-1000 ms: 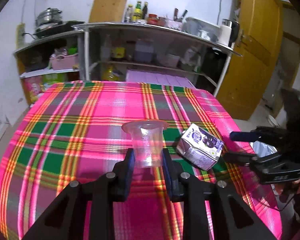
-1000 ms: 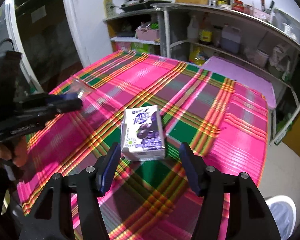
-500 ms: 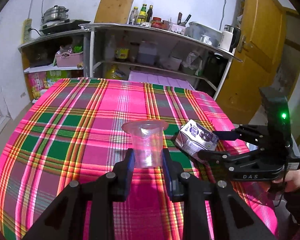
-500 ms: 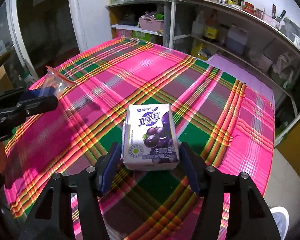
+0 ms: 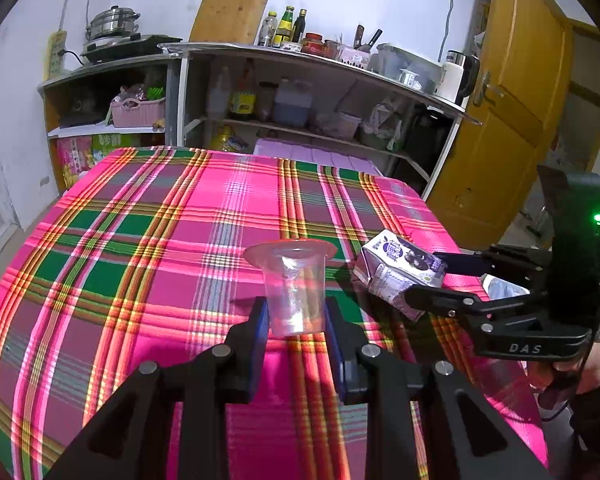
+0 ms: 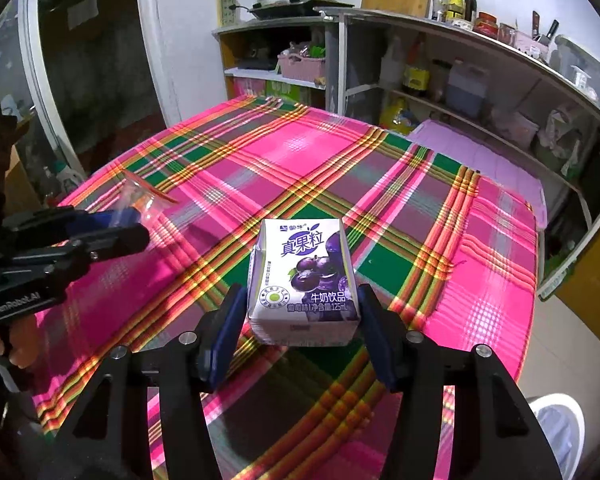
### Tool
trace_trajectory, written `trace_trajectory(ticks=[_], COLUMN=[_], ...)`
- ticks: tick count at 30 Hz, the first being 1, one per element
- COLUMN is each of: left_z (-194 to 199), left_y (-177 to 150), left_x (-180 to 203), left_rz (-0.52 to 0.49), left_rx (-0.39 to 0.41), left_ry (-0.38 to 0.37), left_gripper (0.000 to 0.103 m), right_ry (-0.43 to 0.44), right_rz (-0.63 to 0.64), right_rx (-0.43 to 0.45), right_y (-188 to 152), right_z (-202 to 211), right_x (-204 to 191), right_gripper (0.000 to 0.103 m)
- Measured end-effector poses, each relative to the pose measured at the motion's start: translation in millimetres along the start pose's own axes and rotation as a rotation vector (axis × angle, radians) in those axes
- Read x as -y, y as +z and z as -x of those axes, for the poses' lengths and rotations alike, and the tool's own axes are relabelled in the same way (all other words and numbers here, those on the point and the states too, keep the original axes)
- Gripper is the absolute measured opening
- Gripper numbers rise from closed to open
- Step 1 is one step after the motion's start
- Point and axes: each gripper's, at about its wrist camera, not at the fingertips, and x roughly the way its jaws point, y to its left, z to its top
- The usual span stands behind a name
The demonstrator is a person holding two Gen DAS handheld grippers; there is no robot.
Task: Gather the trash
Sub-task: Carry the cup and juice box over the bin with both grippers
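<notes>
My left gripper (image 5: 296,312) is shut on a clear plastic cup (image 5: 294,280) with a red rim, held upright just above the plaid tablecloth (image 5: 140,240). From the right wrist view the same cup (image 6: 140,196) shows at the left, in the left gripper (image 6: 138,226). A small white and purple milk drink carton (image 6: 304,272) sits between the pads of my right gripper (image 6: 302,304), which press on both its sides. In the left wrist view the carton (image 5: 396,264) hangs tilted over the table's right part in the right gripper (image 5: 424,276).
Metal shelves (image 5: 320,92) with bottles, jars and a pot stand behind the table. A yellow door (image 5: 512,120) is at the right. A purple bench (image 6: 480,156) lies beyond the far edge. A white bin (image 6: 556,428) stands on the floor by the table's right corner.
The right gripper moved in around the carton, narrowed onto its sides and raised it, tilted, off the cloth. The left gripper kept its hold on the cup and drifted slightly.
</notes>
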Motion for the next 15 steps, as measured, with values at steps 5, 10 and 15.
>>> trace_trajectory(ticks=[5, 10, 15], left_z=[12, 28, 45], left_y=[-6, -13, -28], left_x=[13, 30, 55], left_rz=[0.000, 0.005, 0.003], left_rx=[0.009, 0.028, 0.042], left_ry=[-0.005, -0.011, -0.015], left_gripper=[0.028, 0.028, 0.028], right_ry=[0.006, 0.013, 0.015], right_rz=[-0.030, -0.059, -0.086], right_rx=[0.042, 0.080, 0.115], right_y=[-9, -24, -47], right_z=[26, 57, 91], right_x=[-2, -3, -6], right_gripper=[0.056, 0.056, 0.056])
